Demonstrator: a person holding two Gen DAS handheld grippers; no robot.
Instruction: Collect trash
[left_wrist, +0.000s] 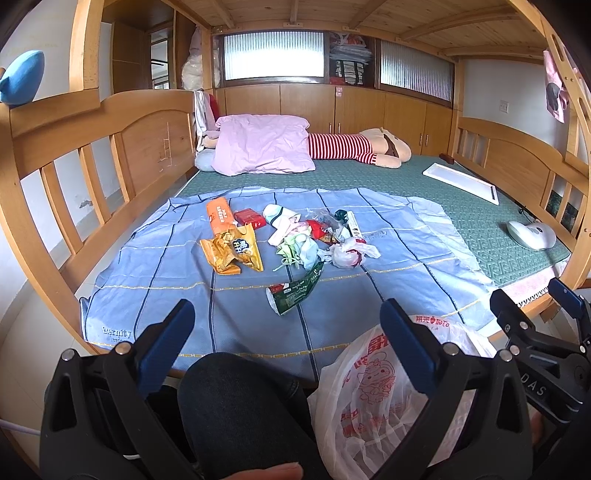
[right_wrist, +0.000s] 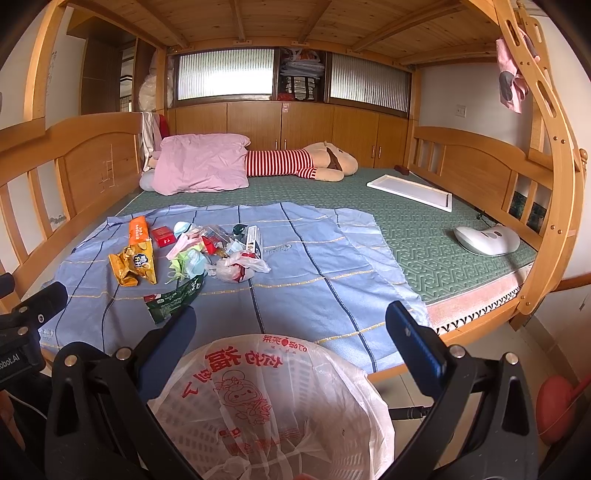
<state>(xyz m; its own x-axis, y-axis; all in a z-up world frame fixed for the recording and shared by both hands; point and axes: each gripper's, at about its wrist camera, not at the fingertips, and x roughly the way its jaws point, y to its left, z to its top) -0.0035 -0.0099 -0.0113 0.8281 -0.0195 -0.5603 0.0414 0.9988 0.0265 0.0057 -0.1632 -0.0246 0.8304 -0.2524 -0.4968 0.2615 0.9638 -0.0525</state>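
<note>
Trash lies scattered on a blue cloth (left_wrist: 240, 306) (right_wrist: 295, 295) on the bed: a green wrapper (left_wrist: 293, 293) (right_wrist: 171, 299) nearest, a yellow snack bag (left_wrist: 232, 251) (right_wrist: 135, 262), an orange packet (left_wrist: 218, 214), a red box (left_wrist: 250, 217), crumpled tissues and masks (left_wrist: 295, 247), and a knotted white bag (left_wrist: 349, 253) (right_wrist: 236, 267). A white plastic bag with red print (left_wrist: 384, 398) (right_wrist: 273, 406) sits below, in front of the bed. My left gripper (left_wrist: 288, 325) is open and empty above the bed's near edge. My right gripper (right_wrist: 291, 332) is open and empty over the bag.
A pink pillow (left_wrist: 260, 144) and a striped plush toy (left_wrist: 354, 146) lie at the bed's far end. A white board (left_wrist: 461, 181) and a white gadget (left_wrist: 532, 234) lie on the green mat at right. Wooden rails (left_wrist: 74, 173) enclose the bed. A knee (left_wrist: 236, 406) is below the left gripper.
</note>
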